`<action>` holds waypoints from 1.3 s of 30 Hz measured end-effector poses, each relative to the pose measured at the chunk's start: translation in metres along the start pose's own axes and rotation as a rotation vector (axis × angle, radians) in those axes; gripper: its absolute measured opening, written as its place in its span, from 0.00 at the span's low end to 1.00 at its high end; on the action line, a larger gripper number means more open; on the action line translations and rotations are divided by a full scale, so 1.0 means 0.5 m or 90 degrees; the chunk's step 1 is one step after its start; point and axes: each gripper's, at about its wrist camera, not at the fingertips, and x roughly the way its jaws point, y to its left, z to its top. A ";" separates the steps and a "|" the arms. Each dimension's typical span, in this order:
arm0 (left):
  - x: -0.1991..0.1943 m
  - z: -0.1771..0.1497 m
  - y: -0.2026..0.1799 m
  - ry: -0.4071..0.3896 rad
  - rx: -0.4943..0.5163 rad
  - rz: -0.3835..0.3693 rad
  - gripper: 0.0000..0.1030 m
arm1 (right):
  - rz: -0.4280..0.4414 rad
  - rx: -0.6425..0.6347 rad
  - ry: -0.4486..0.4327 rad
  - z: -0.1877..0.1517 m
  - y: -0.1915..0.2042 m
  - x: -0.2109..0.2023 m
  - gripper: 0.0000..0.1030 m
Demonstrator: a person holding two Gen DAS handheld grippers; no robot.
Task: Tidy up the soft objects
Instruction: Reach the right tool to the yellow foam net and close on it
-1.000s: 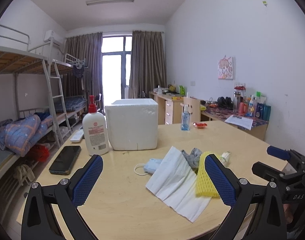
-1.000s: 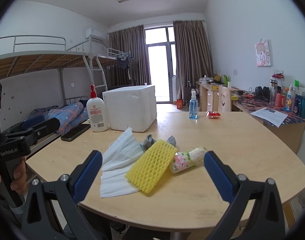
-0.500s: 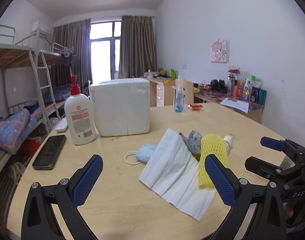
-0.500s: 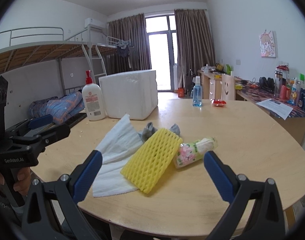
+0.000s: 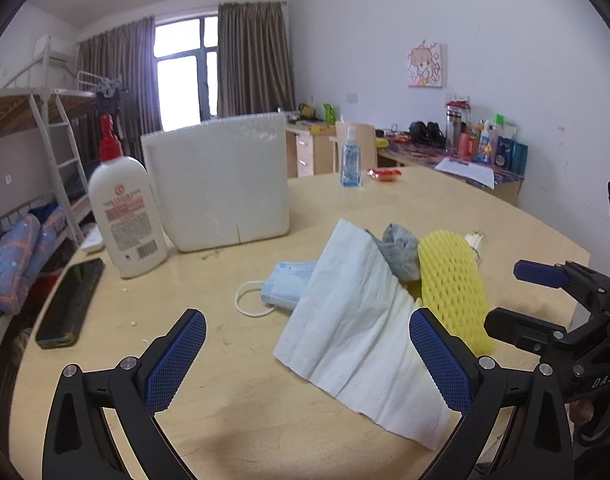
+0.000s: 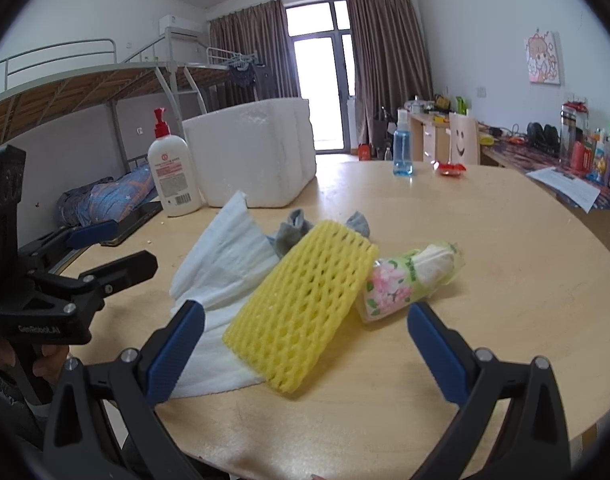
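R grip (image 6: 305, 348): my jaws wide, nothing held, near yellow foam net (image 6: 301, 304)
L grip (image 5: 305, 360): wide too, empty
Risk: net rests on paper towel (image 6: 225, 252), towel may drag along w/ it

"GenRobot.AI" on the left tongs' (image 6: 117, 252) body, "DAS" on the right tongs' (image 5: 545, 296) body

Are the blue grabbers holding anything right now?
No. The left gripper and right gripper are both open and empty, above the table.
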 end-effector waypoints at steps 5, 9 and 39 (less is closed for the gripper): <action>0.011 -0.002 -0.003 0.000 0.019 -0.017 0.99 | 0.005 0.016 0.019 -0.003 -0.008 0.021 0.94; 0.020 -0.001 -0.005 0.010 0.036 -0.030 0.99 | 0.003 0.021 0.040 -0.009 -0.011 0.037 0.88; 0.103 -0.012 -0.064 0.129 0.107 -0.133 0.69 | 0.022 0.062 0.074 -0.020 -0.058 0.060 0.16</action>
